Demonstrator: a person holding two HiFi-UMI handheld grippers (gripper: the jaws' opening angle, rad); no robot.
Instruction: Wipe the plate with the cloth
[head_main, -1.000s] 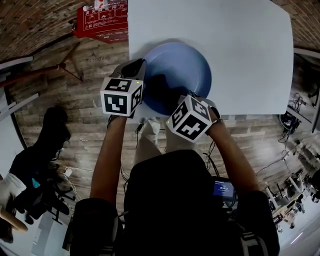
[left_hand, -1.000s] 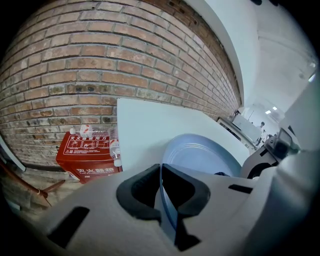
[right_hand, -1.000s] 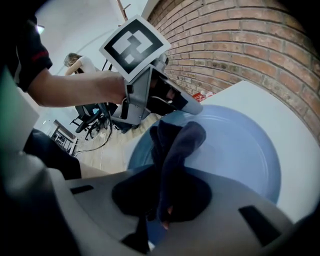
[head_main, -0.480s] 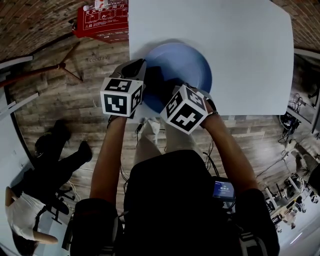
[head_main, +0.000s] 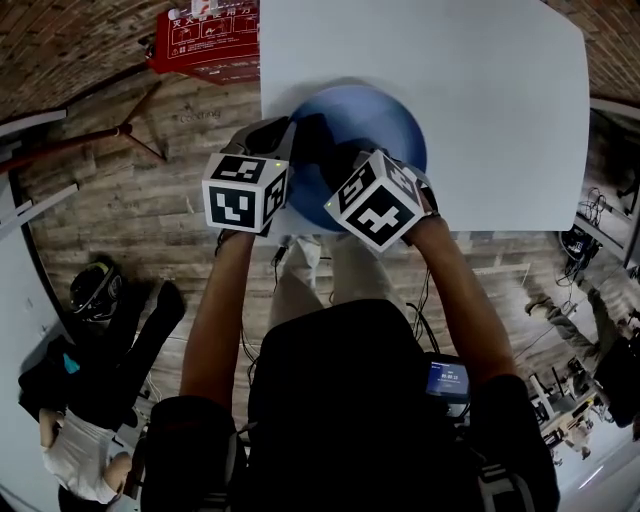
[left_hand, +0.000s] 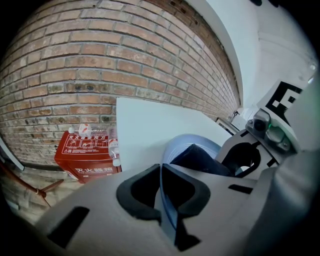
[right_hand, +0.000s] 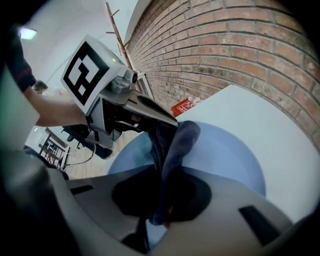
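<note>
A blue plate (head_main: 385, 125) lies at the near edge of the white table (head_main: 480, 90). My left gripper (head_main: 272, 135) is shut on the plate's left rim; in the left gripper view the blue rim (left_hand: 167, 195) runs between the closed jaws of the left gripper (left_hand: 162, 192). A dark blue cloth (head_main: 322, 160) lies bunched on the plate's left half. My right gripper (right_hand: 162, 200) is shut on this cloth (right_hand: 172, 147), which it presses onto the plate (right_hand: 227, 155). In the head view the marker cube (head_main: 375, 200) hides the right jaws.
A red box (head_main: 205, 40) stands on the wooden floor left of the table, beside a brick wall (left_hand: 75, 65). A wooden stand (head_main: 120, 135) reaches across the floor at the left. Another person (head_main: 90, 400) is at the lower left, away from the table.
My right gripper has pushed the cloth away from me, further onto the plate. The left gripper has kept its hold on the rim. The person at the lower left has shifted.
</note>
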